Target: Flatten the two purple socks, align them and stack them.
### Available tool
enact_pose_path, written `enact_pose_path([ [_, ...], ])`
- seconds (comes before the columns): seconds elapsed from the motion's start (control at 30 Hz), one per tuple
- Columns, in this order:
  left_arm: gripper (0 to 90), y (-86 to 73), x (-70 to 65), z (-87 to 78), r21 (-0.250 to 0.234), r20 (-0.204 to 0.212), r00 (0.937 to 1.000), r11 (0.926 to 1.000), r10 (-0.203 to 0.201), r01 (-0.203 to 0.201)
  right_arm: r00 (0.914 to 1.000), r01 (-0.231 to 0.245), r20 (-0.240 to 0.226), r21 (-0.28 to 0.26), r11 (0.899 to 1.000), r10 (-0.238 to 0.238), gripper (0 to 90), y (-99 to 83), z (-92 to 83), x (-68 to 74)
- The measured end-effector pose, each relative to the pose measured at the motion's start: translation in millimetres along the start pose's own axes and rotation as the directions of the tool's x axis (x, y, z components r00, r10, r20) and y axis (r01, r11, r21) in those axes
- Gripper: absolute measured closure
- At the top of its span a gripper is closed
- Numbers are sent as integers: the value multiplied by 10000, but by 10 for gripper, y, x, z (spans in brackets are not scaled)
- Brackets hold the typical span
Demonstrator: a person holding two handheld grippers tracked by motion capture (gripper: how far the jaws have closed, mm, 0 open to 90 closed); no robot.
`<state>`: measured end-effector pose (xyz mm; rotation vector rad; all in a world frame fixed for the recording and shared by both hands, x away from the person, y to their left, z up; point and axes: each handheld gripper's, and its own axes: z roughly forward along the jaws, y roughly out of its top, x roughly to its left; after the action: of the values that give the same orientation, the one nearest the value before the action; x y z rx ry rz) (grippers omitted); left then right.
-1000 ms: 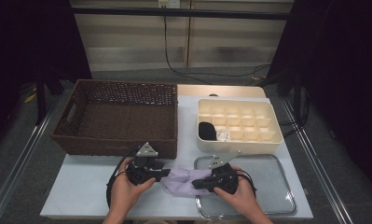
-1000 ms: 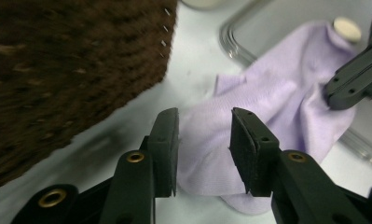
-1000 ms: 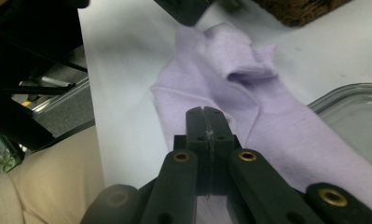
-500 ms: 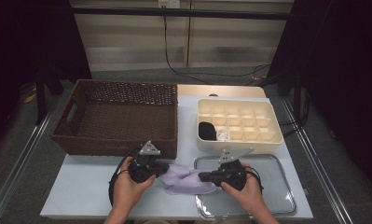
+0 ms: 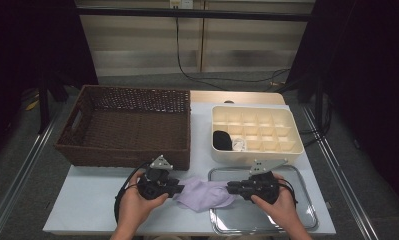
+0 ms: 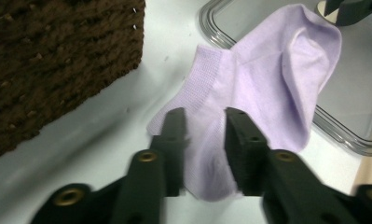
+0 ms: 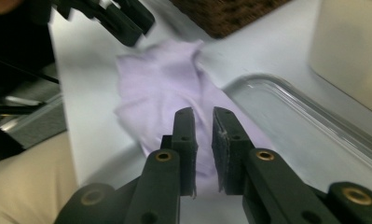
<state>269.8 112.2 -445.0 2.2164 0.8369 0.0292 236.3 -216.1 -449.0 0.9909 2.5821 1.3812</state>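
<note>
A lilac sock [image 5: 204,196] lies flat on the white table, its right end over the left rim of a metal tray [image 5: 297,220]. My left gripper [image 5: 179,189] points right at the sock's left end. In the left gripper view its jaws [image 6: 205,122] stand apart over the sock [image 6: 267,79]; they have just been opening, and the fabric in the gap is not pinched. My right gripper [image 5: 230,188] points left at the sock's right end. Its jaws [image 7: 203,119] have just been opening to a narrow gap over the sock [image 7: 160,79], with no pad pressing on it.
A brown wicker basket [image 5: 127,125] stands behind the left hand. A cream compartment box [image 5: 257,131] stands behind the tray, with a black rolled item [image 5: 222,140] in one cell. The table's front edge runs just under both hands.
The right hand has drawn to the right, away from the left one. The sock, bunched between the grippers before, now lies stretched out flatter. Both pairs of jaws have parted.
</note>
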Motion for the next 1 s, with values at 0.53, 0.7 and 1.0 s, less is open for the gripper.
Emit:
enact_pose_path([
  [0.53, 569, -69, 137, 188, -101, -756, 9969, 9997, 197, -205, 9986, -447, 305, 250, 9987, 439, 739, -23, 139, -6],
  [0.7, 696, -76, 91, 251, 330, -587, 9974, 9987, 418, -399, 9996, -225, 160, 449, 9987, 218, 721, -11, 226, 40],
  [1.0, 836, -9, 57, 94, -50, -411, 9991, 9999, 138, -140, 9998, -150, 169, 336, 9993, 144, 900, 44, 196, 24],
])
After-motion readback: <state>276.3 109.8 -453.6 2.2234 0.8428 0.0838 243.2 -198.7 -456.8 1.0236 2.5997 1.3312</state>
